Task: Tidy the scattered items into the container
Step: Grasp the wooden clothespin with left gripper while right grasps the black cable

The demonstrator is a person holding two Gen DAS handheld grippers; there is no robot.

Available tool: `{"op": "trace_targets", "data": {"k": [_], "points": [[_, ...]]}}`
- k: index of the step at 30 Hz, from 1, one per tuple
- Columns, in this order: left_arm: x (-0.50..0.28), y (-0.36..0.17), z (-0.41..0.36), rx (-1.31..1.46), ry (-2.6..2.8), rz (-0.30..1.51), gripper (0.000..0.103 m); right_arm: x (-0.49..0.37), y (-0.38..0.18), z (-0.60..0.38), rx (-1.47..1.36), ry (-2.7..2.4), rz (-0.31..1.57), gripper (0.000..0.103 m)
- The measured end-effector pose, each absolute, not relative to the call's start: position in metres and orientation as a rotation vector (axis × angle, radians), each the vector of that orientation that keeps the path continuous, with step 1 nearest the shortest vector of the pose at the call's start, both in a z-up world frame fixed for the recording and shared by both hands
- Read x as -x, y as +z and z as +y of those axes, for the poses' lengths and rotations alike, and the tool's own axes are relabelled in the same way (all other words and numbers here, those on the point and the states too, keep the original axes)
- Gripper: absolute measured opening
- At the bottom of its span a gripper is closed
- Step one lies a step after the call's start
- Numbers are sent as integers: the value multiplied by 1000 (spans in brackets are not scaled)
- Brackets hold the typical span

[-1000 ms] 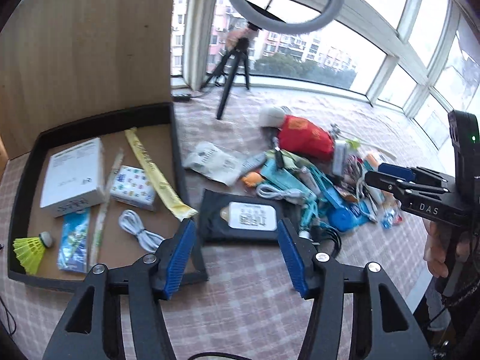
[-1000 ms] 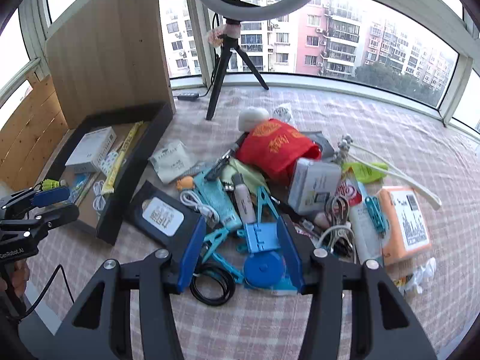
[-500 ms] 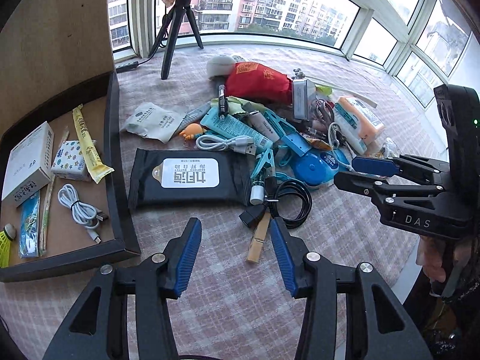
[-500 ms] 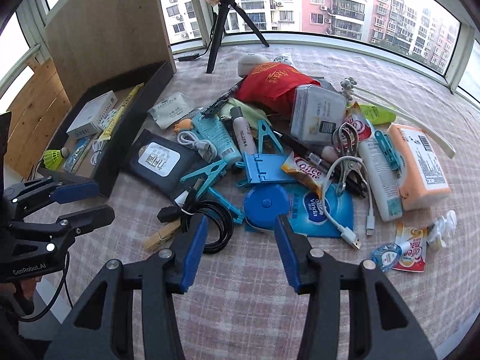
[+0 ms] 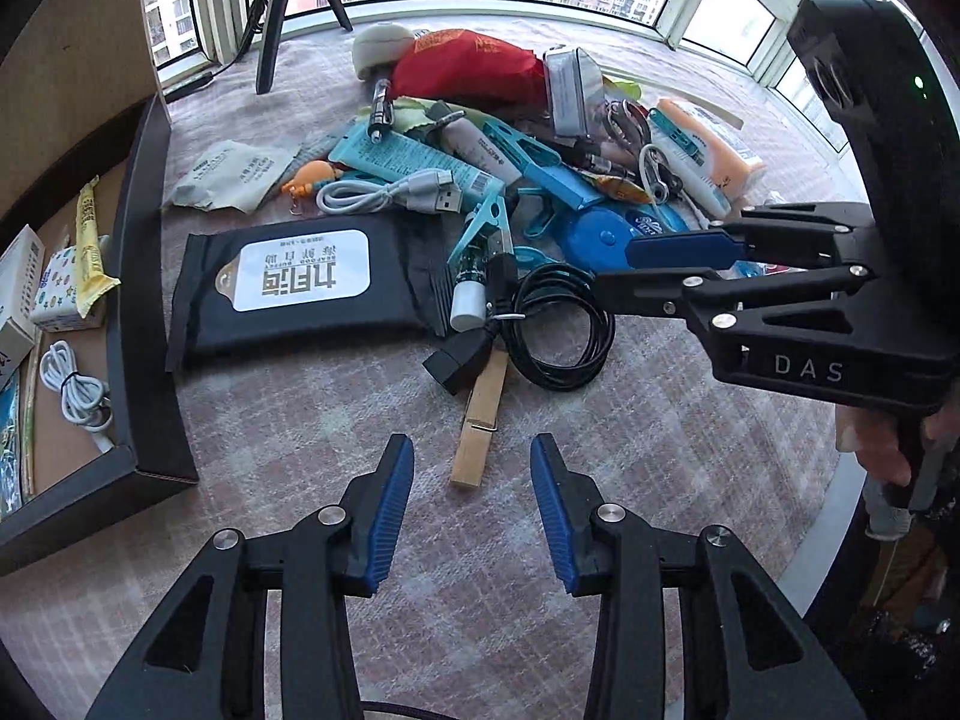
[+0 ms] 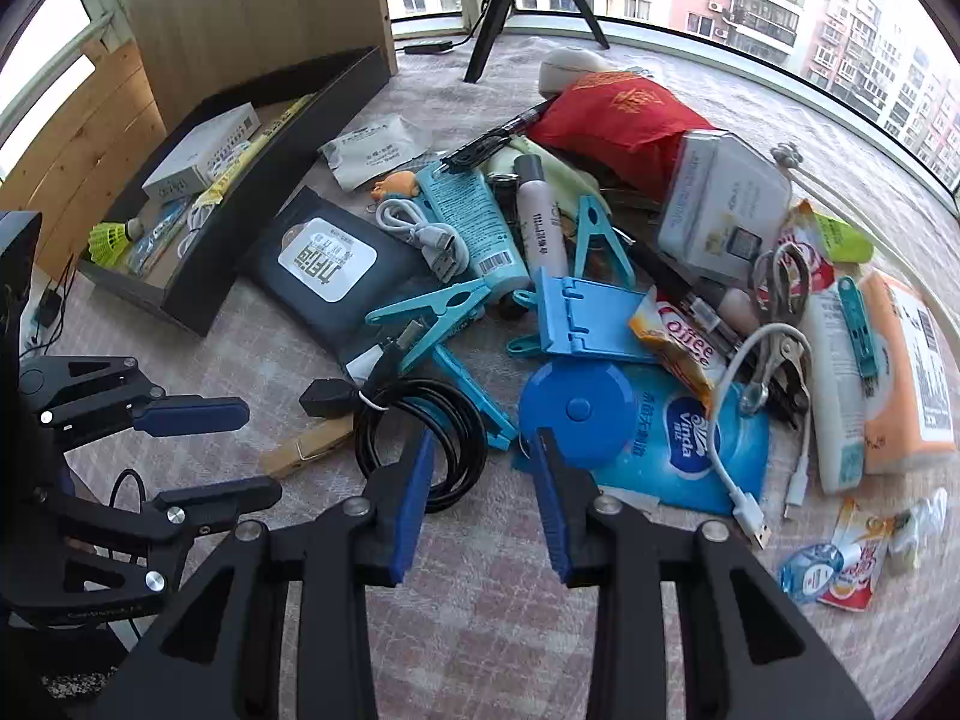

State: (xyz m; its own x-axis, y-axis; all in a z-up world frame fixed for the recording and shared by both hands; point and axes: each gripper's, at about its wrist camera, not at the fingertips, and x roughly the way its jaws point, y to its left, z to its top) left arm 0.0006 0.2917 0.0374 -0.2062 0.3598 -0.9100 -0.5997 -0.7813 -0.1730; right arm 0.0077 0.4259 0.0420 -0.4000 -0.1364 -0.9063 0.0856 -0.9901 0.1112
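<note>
On the checked cloth (image 5: 630, 438), near its front edge, both grippers now hang much lower over the pile than one second ago, and the heap fills both views. The black container (image 5: 147, 324) has slid to the left edge of the left view. It already holds a white box (image 6: 201, 159), a white cable and a shuttlecock (image 6: 111, 238), while most items lie outside it.

The jaws of both tools have just been closing, yet nothing is between them. The left gripper (image 5: 472, 507) stands half spread, with the wooden clothespin (image 5: 480, 426) just ahead of its tips. The right gripper (image 6: 483, 483) is also half spread, above the coiled black cable (image 6: 441, 450) and beside the round blue tape measure (image 6: 576, 411). I judge that each hand prepares a new pick, so the tidying is far from finished.

The left view shows the white cable (image 5: 75, 387) inside the container, and the person's hand (image 5: 888, 450) on the right tool. The right view alone shows the small sachets (image 6: 855, 558) at the right edge of the cloth.
</note>
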Motion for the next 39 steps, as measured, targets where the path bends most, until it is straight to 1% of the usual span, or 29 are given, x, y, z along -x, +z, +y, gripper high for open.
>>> {"op": "trace_targets", "data": {"k": [4, 5, 7, 9, 14, 21, 22, 23, 24, 25, 27, 29, 33, 39], "points": [[3, 29, 296, 1459, 2016, 298, 37, 0, 34, 423, -1665, -2476, -55, 33], [4, 27, 297, 1462, 2014, 299, 36, 0, 32, 423, -1672, -2464, -71, 33], [6, 24, 299, 1469, 2009, 304, 30, -1, 28, 424, -1686, -2454, -102, 33], [6, 22, 301, 1471, 2002, 317, 28, -3, 24, 426, -1699, -2440, -145, 33], [8, 19, 305, 1464, 1993, 308, 28, 0, 17, 431, -1718, -2440, -235, 33], [13, 18, 315, 1440, 1984, 336, 28, 12, 16, 420, -1735, -2453, -157, 33], [13, 18, 314, 1435, 1986, 336, 28, 11, 16, 419, -1737, -2456, -135, 32], [13, 18, 313, 1431, 1992, 339, 26, 10, 16, 418, -1742, -2465, -108, 26], [13, 17, 312, 1428, 1997, 339, 21, 9, 16, 417, -1749, -2478, -79, 22], [13, 17, 310, 1427, 1996, 331, 16, 7, 17, 418, -1752, -2483, -76, 20], [13, 17, 306, 1429, 1982, 292, 14, 5, 17, 423, -1760, -2476, -135, 14], [13, 16, 302, 1432, 1977, 271, 14, 2, 17, 426, -1765, -2461, -191, 13], [10, 16, 297, 1441, 1968, 244, 13, -7, 22, 426, -1745, -2491, -187, 12], [3, 27, 293, 1427, 1973, 219, 12, -17, 34, 436, -1717, -2523, -256, 11]]}}
